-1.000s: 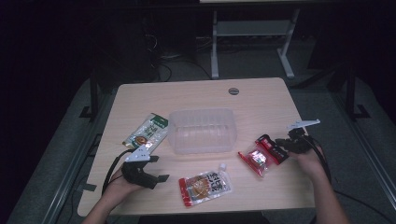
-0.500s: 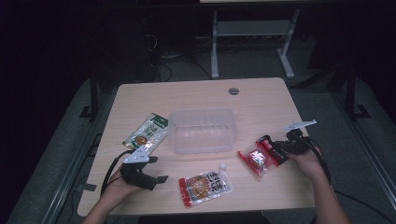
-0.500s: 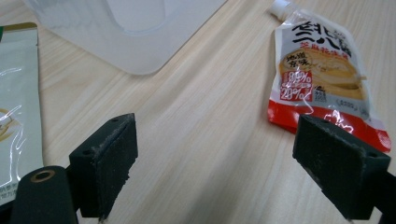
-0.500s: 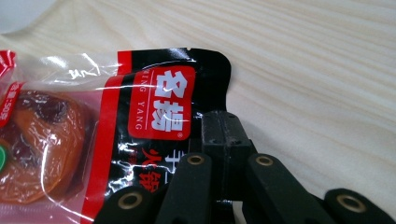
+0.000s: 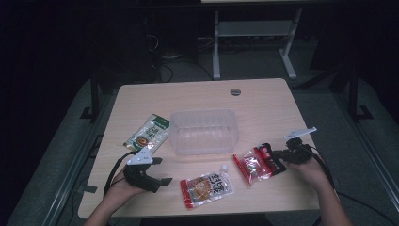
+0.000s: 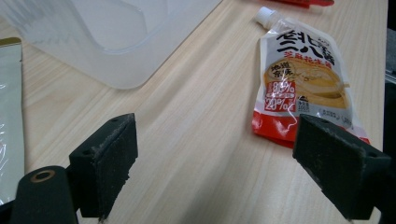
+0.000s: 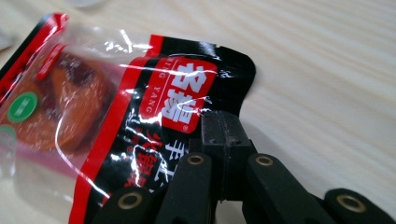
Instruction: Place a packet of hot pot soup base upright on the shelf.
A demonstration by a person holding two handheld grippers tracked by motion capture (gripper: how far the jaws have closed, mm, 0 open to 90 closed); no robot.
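My right gripper (image 5: 276,159) (image 7: 224,135) is shut on the black corner of a red and black snack packet (image 5: 254,165) (image 7: 140,93) at the right of the table, just beyond a person's hand. A clear plastic container (image 5: 204,132) (image 6: 116,37) stands empty in the middle. In front of it lies a red and white spouted pouch (image 5: 207,186) (image 6: 299,79). My left gripper (image 5: 162,171) (image 6: 219,158) rests open near the front left, jaws wide apart with only bare table between them, pointing towards the pouch and the container.
A green and white packet (image 5: 148,132) (image 6: 9,116) lies flat left of the container. The wooden table (image 5: 263,101) has a round cable hole (image 5: 235,91) near its far edge. A metal frame (image 5: 254,33) stands on the dark floor behind.
My right gripper and the snack packet have shifted slightly towards the near left. The left gripper has stayed put.
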